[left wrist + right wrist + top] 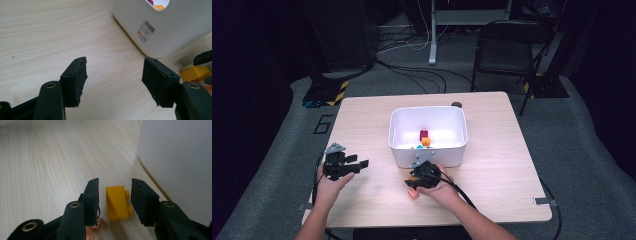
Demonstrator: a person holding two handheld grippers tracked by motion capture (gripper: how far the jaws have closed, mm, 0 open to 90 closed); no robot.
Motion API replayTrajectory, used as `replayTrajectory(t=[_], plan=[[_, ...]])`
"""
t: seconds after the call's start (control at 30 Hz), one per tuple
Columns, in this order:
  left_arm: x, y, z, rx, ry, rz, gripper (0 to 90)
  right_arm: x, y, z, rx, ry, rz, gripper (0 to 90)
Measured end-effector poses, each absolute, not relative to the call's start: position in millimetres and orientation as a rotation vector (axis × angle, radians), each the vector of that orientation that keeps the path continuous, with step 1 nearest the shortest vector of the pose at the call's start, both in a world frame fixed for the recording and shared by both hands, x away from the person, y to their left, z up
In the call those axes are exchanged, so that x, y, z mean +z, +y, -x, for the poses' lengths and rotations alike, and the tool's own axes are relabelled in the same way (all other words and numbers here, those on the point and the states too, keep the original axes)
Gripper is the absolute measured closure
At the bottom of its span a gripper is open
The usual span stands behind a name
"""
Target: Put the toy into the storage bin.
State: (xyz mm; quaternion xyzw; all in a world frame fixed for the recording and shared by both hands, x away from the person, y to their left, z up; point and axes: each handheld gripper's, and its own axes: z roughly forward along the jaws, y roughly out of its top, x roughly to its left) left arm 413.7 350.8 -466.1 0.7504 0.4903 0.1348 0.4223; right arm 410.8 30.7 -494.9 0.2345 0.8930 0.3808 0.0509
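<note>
A yellow brick lies on the wooden table just in front of the white bin. My right gripper is open and straddles the brick, a thin gap showing at the left jaw, while the studs face the right jaw. From above, the right gripper is low at the bin's near wall. Under its left jaw lies a salmon piece. My left gripper is open with bare table between its jaws; it sits left of the bin. The left gripper view also catches the yellow brick.
Inside the bin lie a magenta brick, an orange one and a teal piece. A small dark round object sits behind the bin. A black chair stands beyond the table's far edge.
</note>
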Motion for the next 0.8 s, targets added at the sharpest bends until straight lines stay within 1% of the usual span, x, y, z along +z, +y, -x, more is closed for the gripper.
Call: replayTrajectory(t=[0.17,0.33,0.77,0.8], plan=[[-466.6,350.3,-413.8,0.336,1.227,-1.875,35.8,-500.0,29.5,-412.2,1.145,2.724,-0.720,60.1],[-466.5,350.1,-413.9,0.337,1.226,-1.876,35.8,-500.2,28.9,-412.9,1.132,2.724,-0.721,66.0],[-466.5,350.4,-414.1,0.334,1.227,-1.880,35.8,-490.7,26.5,-409.9,1.137,2.704,-0.716,67.1],[-466.5,350.4,-414.1,0.334,1.228,-1.880,35.8,-489.7,25.7,-410.1,1.139,2.703,-0.702,71.3]])
